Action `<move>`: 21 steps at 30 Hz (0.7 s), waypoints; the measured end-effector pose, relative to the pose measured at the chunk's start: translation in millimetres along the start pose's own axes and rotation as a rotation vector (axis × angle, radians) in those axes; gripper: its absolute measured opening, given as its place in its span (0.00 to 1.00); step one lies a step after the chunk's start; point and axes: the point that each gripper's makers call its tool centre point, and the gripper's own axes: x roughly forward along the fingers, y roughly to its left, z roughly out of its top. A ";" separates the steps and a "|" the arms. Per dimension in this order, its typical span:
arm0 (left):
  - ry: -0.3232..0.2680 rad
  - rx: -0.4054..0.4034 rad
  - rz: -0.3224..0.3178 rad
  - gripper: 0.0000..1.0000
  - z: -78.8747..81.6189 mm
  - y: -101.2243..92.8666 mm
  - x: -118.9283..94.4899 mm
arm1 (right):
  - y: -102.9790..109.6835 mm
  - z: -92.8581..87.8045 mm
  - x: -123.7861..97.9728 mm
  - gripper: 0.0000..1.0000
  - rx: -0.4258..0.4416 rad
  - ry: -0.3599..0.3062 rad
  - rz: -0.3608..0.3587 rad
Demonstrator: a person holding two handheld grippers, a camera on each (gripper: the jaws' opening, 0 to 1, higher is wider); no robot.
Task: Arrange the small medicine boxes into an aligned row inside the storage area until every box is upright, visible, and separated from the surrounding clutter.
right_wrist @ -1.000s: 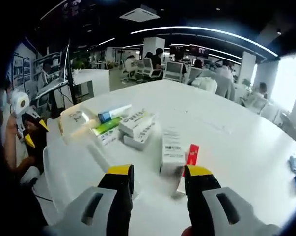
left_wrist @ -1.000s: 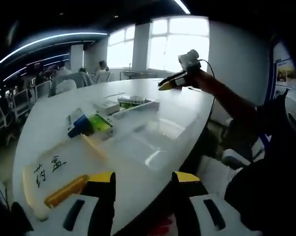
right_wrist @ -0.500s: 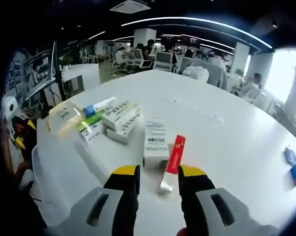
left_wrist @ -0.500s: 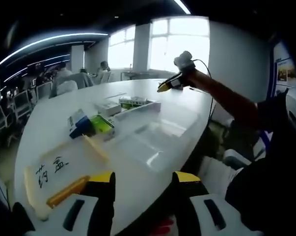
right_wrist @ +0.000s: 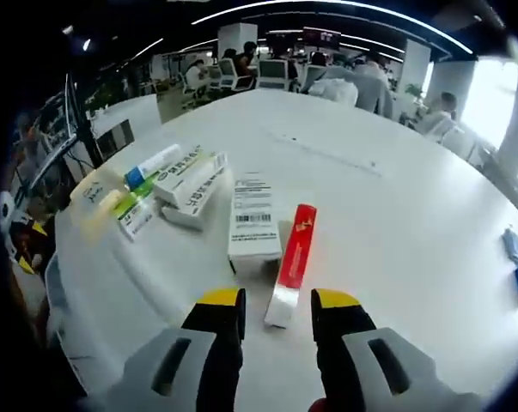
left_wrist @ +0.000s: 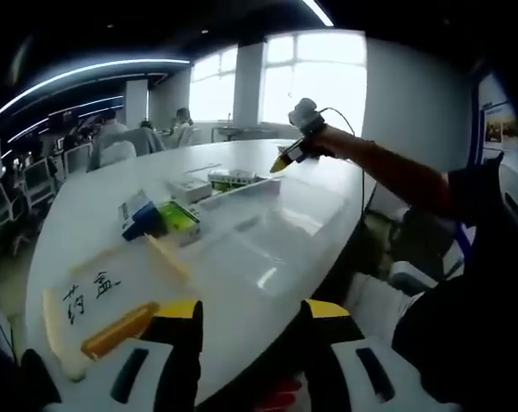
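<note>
In the right gripper view my right gripper (right_wrist: 277, 302) is open, its yellow tips on either side of the near white end of a red medicine box (right_wrist: 295, 249) lying flat. A white box with a barcode (right_wrist: 252, 225) lies just left of it. Further left sits a heap of white and green boxes (right_wrist: 183, 178). In the left gripper view my left gripper (left_wrist: 252, 313) is open and holds nothing, at the table's near edge. The clear storage tray (left_wrist: 271, 245) lies ahead. Blue, green and white boxes (left_wrist: 160, 215) sit beyond it, and the right gripper (left_wrist: 286, 158) hovers at its far end.
A yellow-orange flat item (left_wrist: 117, 330) and a handwritten paper label (left_wrist: 91, 287) lie at the near left. The person's arm (left_wrist: 396, 176) crosses the right side. Small blue things (right_wrist: 516, 262) lie at the table's far right. Office chairs and seated people are in the background.
The right gripper has come lower and closer over the red box, whose end now sits just ahead of its tips. Seen from the left gripper, it moved left towards the boxes.
</note>
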 end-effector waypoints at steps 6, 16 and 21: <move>0.001 -0.013 0.007 0.45 -5.1 2.0 -2.9 | -9.7 3.2 4.7 0.28 -0.007 0.059 -0.012; 0.009 -0.013 -0.004 0.45 -8.7 -0.2 -1.4 | -12.3 0.1 15.5 0.26 0.030 0.179 0.013; -0.002 -0.041 0.013 0.45 -11.2 7.7 -4.5 | -7.8 -4.2 20.6 0.27 0.042 0.259 0.022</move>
